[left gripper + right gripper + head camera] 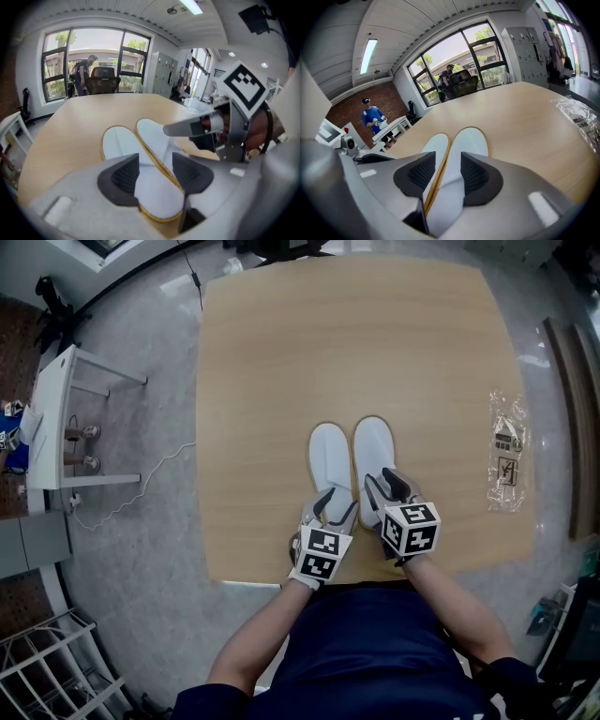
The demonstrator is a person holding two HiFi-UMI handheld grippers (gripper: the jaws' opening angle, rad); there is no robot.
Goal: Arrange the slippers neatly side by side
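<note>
We see two white slippers lying flat on the wooden table (347,343), toward its 6 o'clock edge, toes pointing to 12 o'clock. The left slipper (331,460) and the right slipper (373,454) lie side by side with their inner edges touching along most of their length, and the right one's toe reaches slightly farther toward 12 o'clock.

The left gripper (336,505) sits over the heel end of the left slipper. In the left gripper view its jaws stand apart, and that slipper's yellow-edged heel (157,199) shows in the gap between the dark pads. We cannot tell whether the pads touch it.

The right gripper (387,486) sits over the heel end of the right slipper, just at 3 o'clock of the left gripper. In the right gripper view its jaws are also apart. The seam between the two slippers and the inner part of the right slipper (471,140) run through the gap.

A clear plastic packet (507,451) lies on the table at 3 o'clock, well apart from the slippers. A white side table (52,418) stands on the floor at 9 o'clock.
</note>
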